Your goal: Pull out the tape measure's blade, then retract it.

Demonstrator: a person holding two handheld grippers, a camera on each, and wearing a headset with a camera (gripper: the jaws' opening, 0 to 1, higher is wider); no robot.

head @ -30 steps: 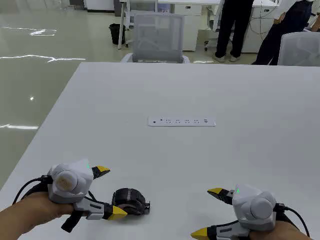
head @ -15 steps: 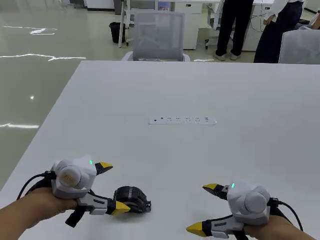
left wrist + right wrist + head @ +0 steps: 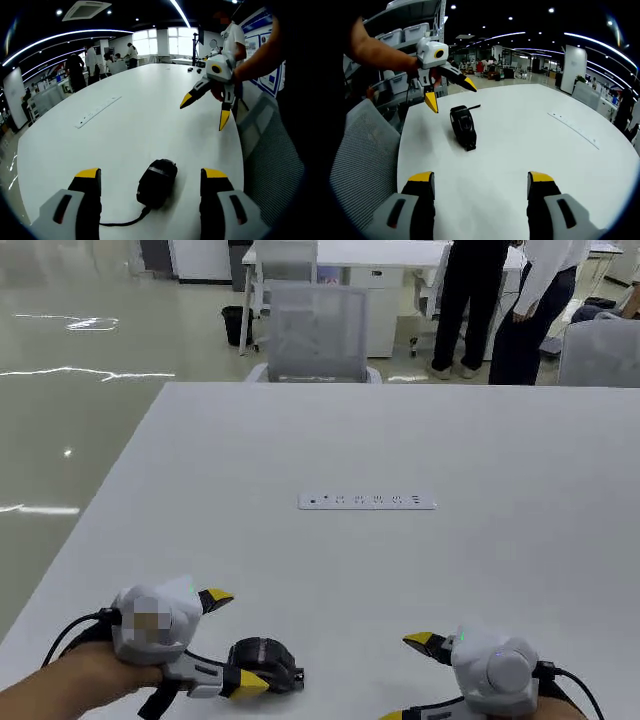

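Head view | tape measure (image 3: pixel 262 664) near table (image 3: pixel 330 580) edge | left hand-held gripper (image 3: pixel 234 640), right hand-held gripper (image 3: pixel 405 678) gaping, empty

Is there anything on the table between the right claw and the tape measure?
Nothing visible does. Bare table lies between the open right claw and the tape measure; the left claw is on the tape measure's far side.

A white power strip (image 3: pixel 366 501) lies flat on the middle of the white workbench (image 3: pixel 450 430), with a grey mesh chair (image 3: pixel 315 332) at the far edge and two people (image 3: pixel 475 300) standing beyond.
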